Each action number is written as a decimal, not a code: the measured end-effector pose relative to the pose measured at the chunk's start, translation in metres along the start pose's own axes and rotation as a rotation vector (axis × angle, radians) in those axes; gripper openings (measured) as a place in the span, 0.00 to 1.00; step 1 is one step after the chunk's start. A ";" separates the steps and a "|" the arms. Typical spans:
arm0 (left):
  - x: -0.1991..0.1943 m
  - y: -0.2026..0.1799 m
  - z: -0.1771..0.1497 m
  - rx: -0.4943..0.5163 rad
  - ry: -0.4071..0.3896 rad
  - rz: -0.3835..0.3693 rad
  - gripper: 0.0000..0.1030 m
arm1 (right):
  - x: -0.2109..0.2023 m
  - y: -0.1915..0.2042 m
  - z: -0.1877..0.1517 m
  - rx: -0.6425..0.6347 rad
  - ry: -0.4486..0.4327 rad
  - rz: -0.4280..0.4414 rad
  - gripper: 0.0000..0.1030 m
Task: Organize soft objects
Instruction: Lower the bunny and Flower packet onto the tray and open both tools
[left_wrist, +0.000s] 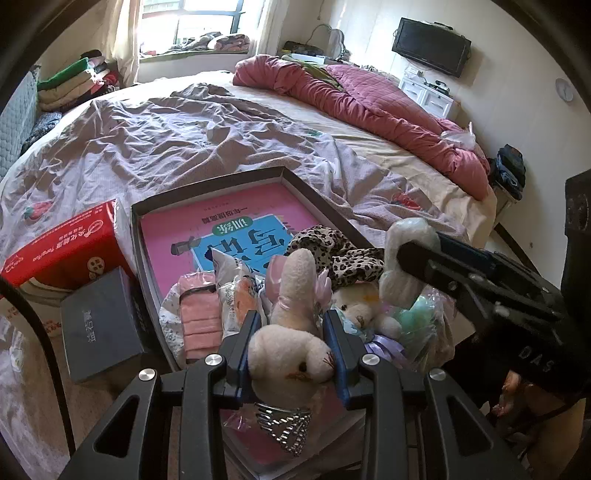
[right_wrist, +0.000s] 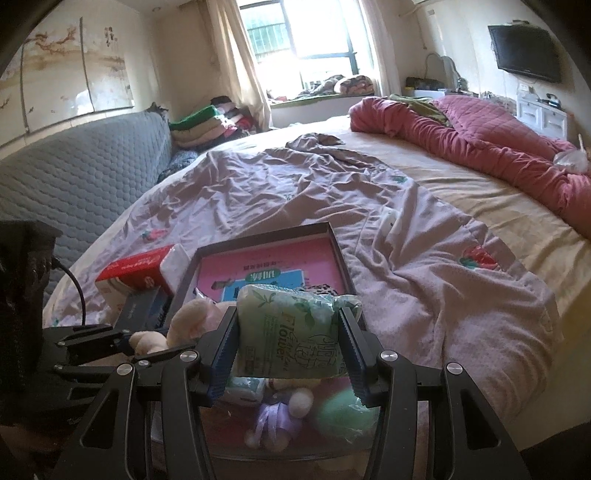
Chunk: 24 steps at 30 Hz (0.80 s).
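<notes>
My left gripper (left_wrist: 292, 325) is shut on a cream plush bunny (left_wrist: 291, 354), its blue pads pressing the head, low over a shallow dark box (left_wrist: 295, 177). The box holds a pink book, a leopard-print cloth (left_wrist: 332, 247), a small cream bear (left_wrist: 364, 306) and packs of pink masks (left_wrist: 201, 314). My right gripper (right_wrist: 288, 317) is shut on a pale green tissue pack (right_wrist: 291, 332), held over the box's near right end. In the left wrist view that gripper (left_wrist: 400, 258) enters from the right. The bunny (right_wrist: 192, 317) shows left of the pack.
A red tissue box (left_wrist: 70, 240) and a dark grey box (left_wrist: 103, 325) lie left of the dark box. A rumpled lilac sheet (right_wrist: 295, 192) covers the bed, with a red quilt (right_wrist: 498, 140) at the far right. A green item in plastic (right_wrist: 347, 410) lies under the right gripper.
</notes>
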<state>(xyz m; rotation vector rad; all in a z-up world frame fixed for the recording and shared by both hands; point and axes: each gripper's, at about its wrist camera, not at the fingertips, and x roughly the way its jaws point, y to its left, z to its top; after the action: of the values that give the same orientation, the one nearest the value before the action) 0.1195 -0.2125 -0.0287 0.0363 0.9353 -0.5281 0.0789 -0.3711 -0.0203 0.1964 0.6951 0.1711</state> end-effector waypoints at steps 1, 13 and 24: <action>0.000 0.000 0.000 0.001 -0.001 0.001 0.34 | 0.002 0.001 0.000 -0.002 0.004 0.000 0.53; 0.005 0.011 -0.002 -0.028 0.006 0.001 0.34 | 0.021 0.003 -0.002 -0.019 0.057 -0.027 0.53; 0.005 0.019 -0.004 -0.048 0.001 -0.005 0.34 | 0.045 0.005 0.001 -0.036 0.114 -0.042 0.53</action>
<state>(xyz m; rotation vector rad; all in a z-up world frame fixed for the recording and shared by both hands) 0.1272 -0.1974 -0.0386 -0.0087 0.9491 -0.5100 0.1131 -0.3565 -0.0461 0.1381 0.8084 0.1555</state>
